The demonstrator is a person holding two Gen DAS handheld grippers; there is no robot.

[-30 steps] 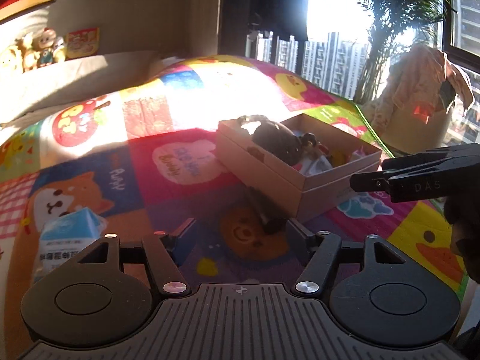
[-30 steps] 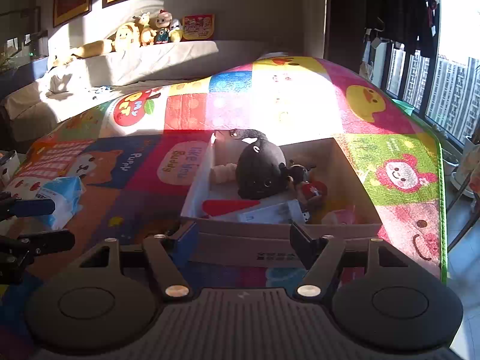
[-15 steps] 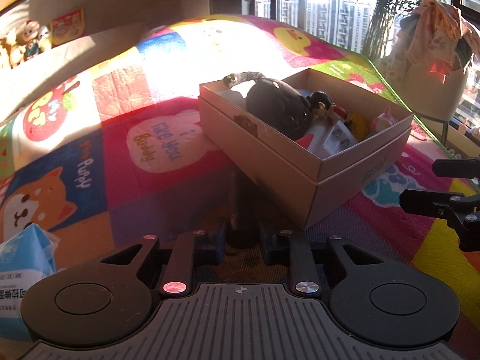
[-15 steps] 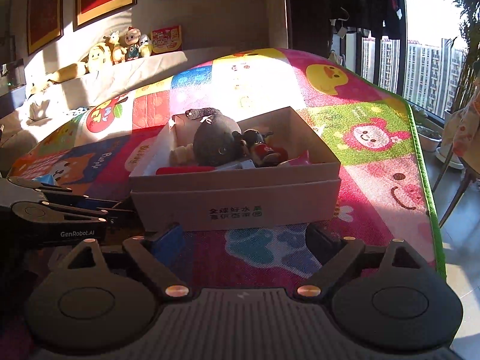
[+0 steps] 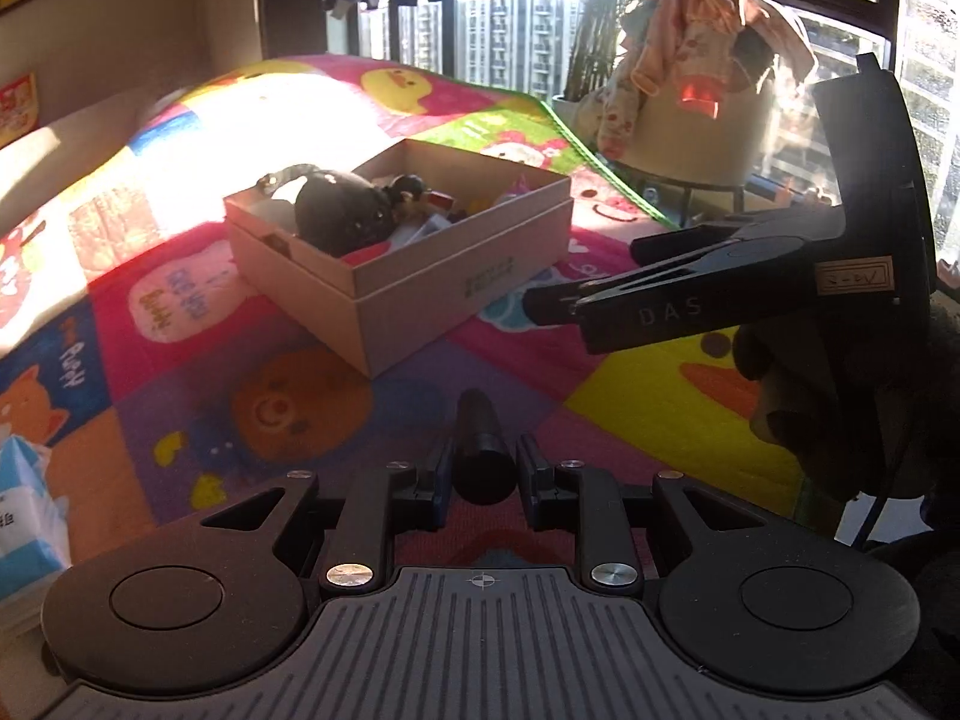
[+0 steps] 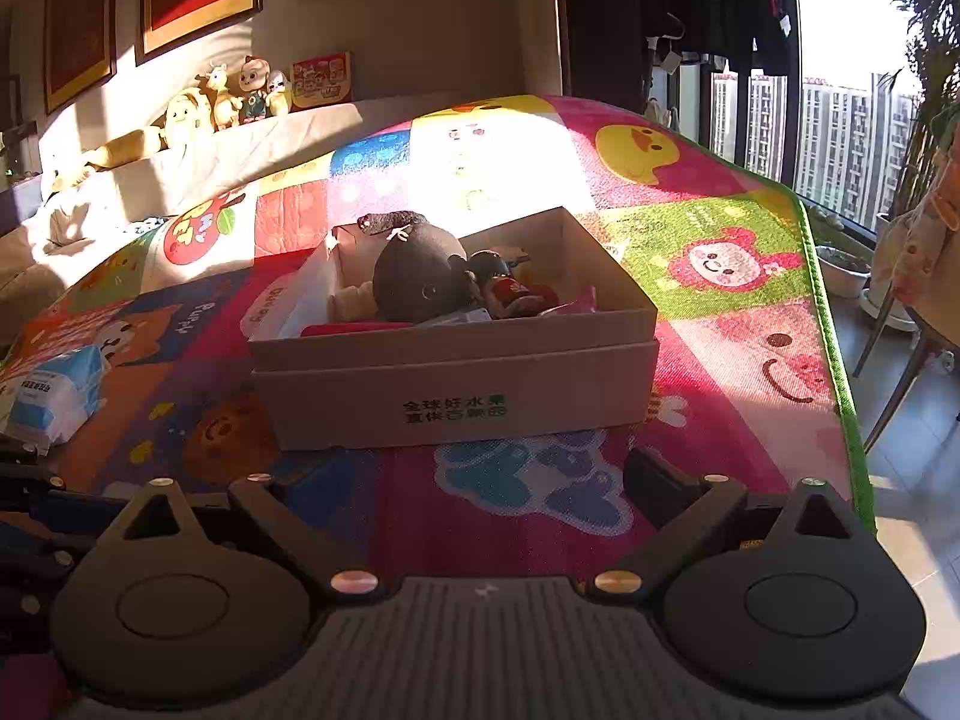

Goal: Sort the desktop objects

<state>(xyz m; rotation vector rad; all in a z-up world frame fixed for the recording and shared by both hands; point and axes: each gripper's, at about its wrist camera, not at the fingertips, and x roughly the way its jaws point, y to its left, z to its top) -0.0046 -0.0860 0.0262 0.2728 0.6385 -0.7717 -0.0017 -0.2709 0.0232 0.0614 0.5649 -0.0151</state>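
My left gripper: matt black plastic, ribbed housing, bright metal screws, jaws closed on a smooth dark matt cylinder. Box: matt beige cardboard with printed lettering. Mat: soft, short-piled printed cloth. Plush toy: dark fuzzy fabric. Tissue pack: glossy plastic film, crinkled. My right gripper: the same matt black plastic.

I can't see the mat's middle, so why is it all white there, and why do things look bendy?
Left wrist view: low sun through the window washes out the play mat. Right wrist view: same glare on the mat; the fisheye lens curves its green edge.
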